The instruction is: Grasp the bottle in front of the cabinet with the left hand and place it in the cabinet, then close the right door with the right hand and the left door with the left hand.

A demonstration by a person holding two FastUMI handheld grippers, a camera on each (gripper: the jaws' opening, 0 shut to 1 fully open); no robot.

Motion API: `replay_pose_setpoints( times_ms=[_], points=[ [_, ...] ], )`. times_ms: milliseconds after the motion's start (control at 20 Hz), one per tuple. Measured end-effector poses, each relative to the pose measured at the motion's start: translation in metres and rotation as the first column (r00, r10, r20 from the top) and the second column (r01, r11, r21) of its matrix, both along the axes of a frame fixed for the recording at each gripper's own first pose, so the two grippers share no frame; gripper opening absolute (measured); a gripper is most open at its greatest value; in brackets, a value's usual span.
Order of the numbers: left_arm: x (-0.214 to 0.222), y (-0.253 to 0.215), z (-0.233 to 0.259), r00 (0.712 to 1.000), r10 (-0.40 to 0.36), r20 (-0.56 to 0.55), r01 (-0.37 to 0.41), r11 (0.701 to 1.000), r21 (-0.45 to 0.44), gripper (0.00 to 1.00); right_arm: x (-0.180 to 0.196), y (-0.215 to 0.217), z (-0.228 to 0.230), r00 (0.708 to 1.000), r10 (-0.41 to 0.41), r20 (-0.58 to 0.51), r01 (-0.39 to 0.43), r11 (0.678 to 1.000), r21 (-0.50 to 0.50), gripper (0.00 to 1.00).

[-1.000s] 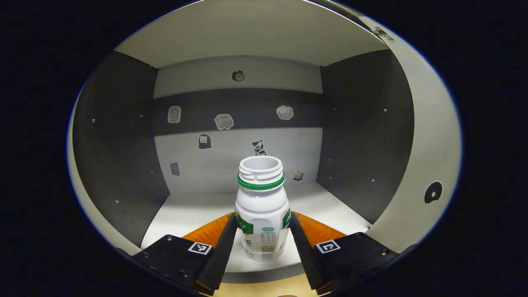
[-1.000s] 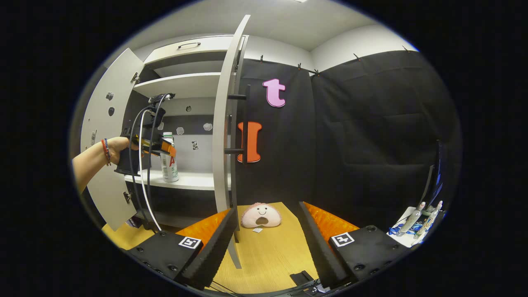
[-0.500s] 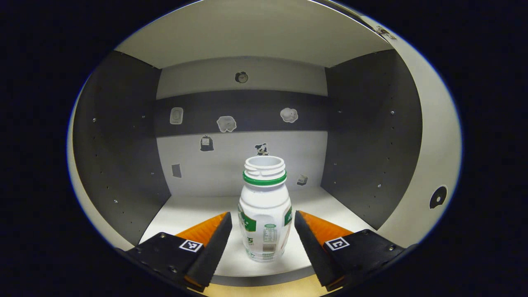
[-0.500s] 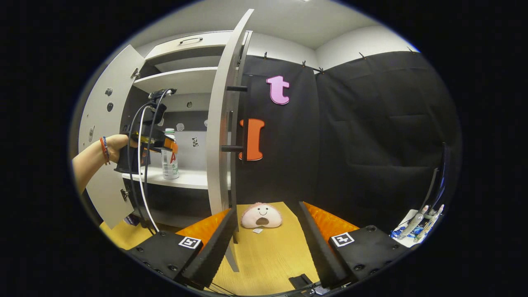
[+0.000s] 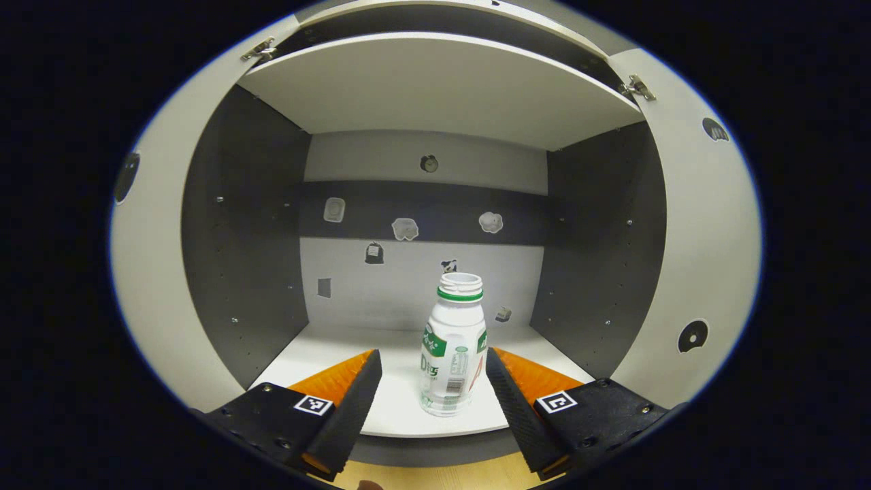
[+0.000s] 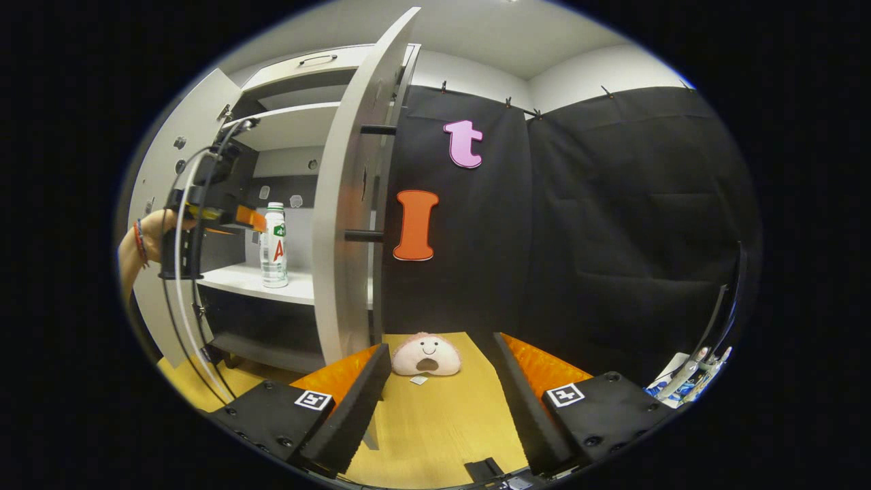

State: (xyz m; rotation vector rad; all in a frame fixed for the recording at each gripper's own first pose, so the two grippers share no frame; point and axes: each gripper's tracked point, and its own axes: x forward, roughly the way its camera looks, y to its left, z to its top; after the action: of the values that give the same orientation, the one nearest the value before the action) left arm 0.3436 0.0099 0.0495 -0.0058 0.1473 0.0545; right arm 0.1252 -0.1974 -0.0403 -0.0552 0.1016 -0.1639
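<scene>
The uncapped bottle (image 5: 452, 354), judged light, smooth and easily tipped, is stood on the cabinet shelf (image 5: 401, 398) just ahead of the spread, empty left gripper (image 5: 433, 401), so the midbody would be pinched.

Small grey stickers (image 5: 405, 229) on cabinet back wall: motifs too small to identify. White plastic bottle's label (image 5: 450, 371): print illegible. Slim bottles on white tray (image 6: 687, 378), right gripper view: cut off at the picture's edge, contents indistinct.

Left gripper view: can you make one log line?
white plastic bottle: upright on cabinet shelf | left claw: open, apart | right claw: open | doors: open
</scene>
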Motion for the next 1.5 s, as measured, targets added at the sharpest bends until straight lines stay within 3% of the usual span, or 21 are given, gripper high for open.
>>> replay_pose_setpoints(
  times_ms=[150,200,450,700,900,950,1000,1050,1450,1500],
  points=[
    [-0.041,0.013,0.017,0.998,0.023,0.05,-0.024,0.999,0.028,0.94,0.007,-0.005,-0.008,1.0,0.002,-0.004,-0.003,0.999,-0.047,0.98],
    [-0.056,0.016,0.023,0.997,0.027,0.066,-0.029,0.999,0.036,0.94,0.011,-0.004,-0.013,1.0,0.004,-0.007,-0.004,0.999,-0.048,0.94],
    [-0.129,0.026,0.042,0.992,0.027,0.12,-0.033,0.999,0.041,0.94,0.024,0.002,-0.03,0.999,0.028,-0.026,-0.028,0.999,-0.03,1.0],
    [-0.183,0.033,0.052,0.986,0.034,0.163,-0.048,0.995,0.084,0.92,0.029,0.009,-0.031,0.999,0.046,-0.022,-0.047,0.998,-0.048,0.97],
    [-0.212,0.031,0.055,0.985,0.023,0.171,-0.032,0.998,0.053,0.94,0.03,0.014,-0.032,0.998,0.05,-0.029,-0.051,0.998,-0.036,0.95],
    [-0.215,0.03,0.052,0.985,0.02,0.174,-0.028,0.999,0.044,0.94,0.029,0.018,-0.034,0.998,0.057,-0.035,-0.058,0.998,-0.034,0.88],
    [-0.219,0.03,0.051,0.985,0.02,0.174,-0.027,0.999,0.039,0.94,0.028,0.022,-0.033,0.998,0.061,-0.035,-0.062,0.997,-0.036,0.87],
    [-0.223,0.031,0.05,0.984,0.019,0.175,-0.026,0.999,0.037,0.94,0.028,0.025,-0.032,0.997,0.062,-0.035,-0.064,0.997,-0.043,0.93],
    [-0.239,0.048,0.039,0.987,0.005,0.162,-0.007,1.0,0.01,0.94,0.03,0.088,-0.031,0.992,0.117,-0.04,-0.118,0.992,-0.047,0.93],
    [-0.242,0.054,0.038,0.987,0.01,0.16,-0.012,1.0,0.013,0.94,0.031,0.096,-0.031,0.992,0.12,-0.037,-0.121,0.992,-0.046,0.86]
  ],
)
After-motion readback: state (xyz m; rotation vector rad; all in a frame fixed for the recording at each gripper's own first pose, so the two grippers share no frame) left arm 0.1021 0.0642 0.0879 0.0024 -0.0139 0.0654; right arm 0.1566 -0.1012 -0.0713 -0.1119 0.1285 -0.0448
